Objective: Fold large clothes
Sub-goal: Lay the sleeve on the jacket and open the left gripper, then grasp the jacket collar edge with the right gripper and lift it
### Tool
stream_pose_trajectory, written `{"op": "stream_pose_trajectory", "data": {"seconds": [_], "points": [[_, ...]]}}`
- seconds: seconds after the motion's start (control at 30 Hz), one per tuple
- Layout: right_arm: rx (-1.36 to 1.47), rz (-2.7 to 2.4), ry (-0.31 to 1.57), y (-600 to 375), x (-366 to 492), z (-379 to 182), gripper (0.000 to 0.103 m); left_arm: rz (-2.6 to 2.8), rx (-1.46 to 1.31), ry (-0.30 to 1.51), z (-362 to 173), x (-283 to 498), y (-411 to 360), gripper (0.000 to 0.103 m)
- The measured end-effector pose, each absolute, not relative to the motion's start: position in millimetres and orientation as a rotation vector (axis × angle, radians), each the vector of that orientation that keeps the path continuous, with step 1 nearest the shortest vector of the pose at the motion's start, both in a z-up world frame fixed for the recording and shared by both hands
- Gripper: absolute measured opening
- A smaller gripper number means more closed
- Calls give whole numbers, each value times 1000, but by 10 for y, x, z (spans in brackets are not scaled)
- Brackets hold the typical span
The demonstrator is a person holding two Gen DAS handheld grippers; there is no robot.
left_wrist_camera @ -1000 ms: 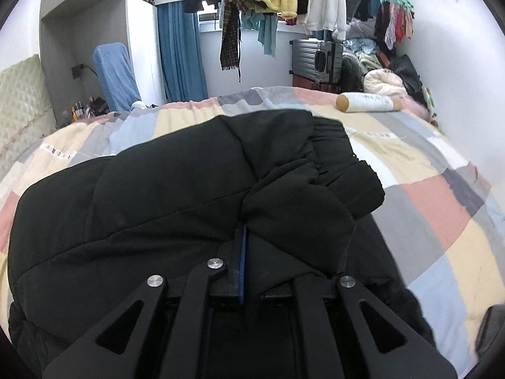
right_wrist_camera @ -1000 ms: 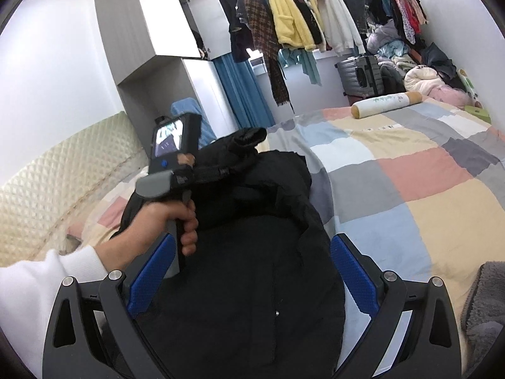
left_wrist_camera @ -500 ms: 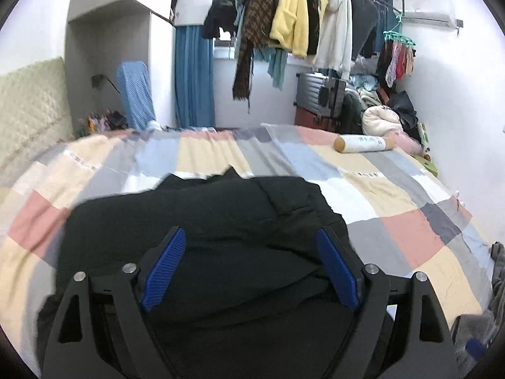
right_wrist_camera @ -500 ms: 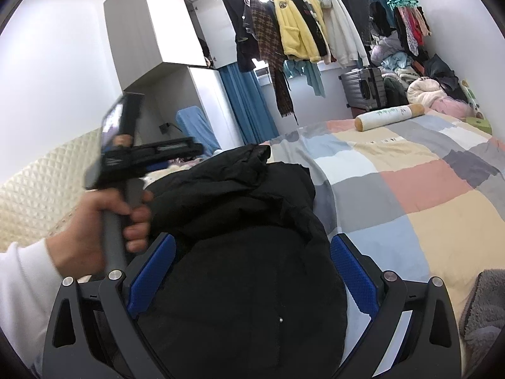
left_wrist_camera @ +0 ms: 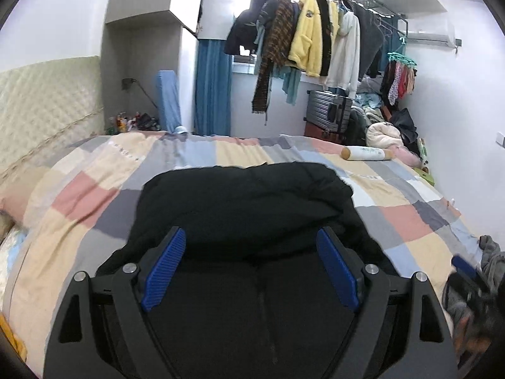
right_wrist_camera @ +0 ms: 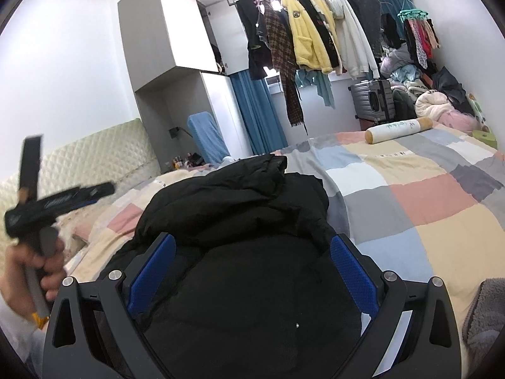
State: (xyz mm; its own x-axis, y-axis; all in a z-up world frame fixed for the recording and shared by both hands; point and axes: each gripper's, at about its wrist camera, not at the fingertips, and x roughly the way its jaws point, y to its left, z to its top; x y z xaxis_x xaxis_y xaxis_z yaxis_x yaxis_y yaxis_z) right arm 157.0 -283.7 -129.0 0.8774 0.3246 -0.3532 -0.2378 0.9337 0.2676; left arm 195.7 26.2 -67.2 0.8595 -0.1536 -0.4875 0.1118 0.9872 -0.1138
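Observation:
A large black padded jacket point(left_wrist_camera: 246, 202) lies folded over itself on the patchwork bed; it also shows in the right wrist view point(right_wrist_camera: 233, 208). My left gripper point(left_wrist_camera: 249, 262) is open and empty, raised above the jacket's near part. In the right wrist view the left gripper point(right_wrist_camera: 98, 191) appears blurred at the left, held in a hand. My right gripper point(right_wrist_camera: 252, 268) is open and empty, above the jacket's near end. The right gripper's body shows blurred at the lower right of the left wrist view.
The bed's checked quilt point(right_wrist_camera: 426, 195) spreads to the right. A white bolster point(right_wrist_camera: 397, 129) lies at the far end. A grey fleece point(right_wrist_camera: 486, 309) lies at the near right edge. A padded headboard point(left_wrist_camera: 41, 107) is at left. Hanging clothes point(left_wrist_camera: 309, 44) and a suitcase point(left_wrist_camera: 328, 115) stand beyond.
My left gripper let go of the jacket fold, opened, and drew up and back. The fold now rests on the jacket. My right gripper stayed open and nearly still.

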Motion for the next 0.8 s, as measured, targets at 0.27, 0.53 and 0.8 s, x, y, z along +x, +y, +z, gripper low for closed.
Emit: {"op": "stream_pose_trajectory", "data": {"seconds": [0.27, 0.53, 0.8], "points": [[198, 303, 422, -2662, 1633, -1327, 99, -132, -247, 544, -941, 1724, 704, 85], [178, 280, 457, -2455, 1843, -1351, 99, -107, -241, 523, -1117, 1697, 890, 85], [63, 299, 515, -2063, 2428, -1445, 99, -97, -204, 553, -1350, 1831, 990, 85]]}}
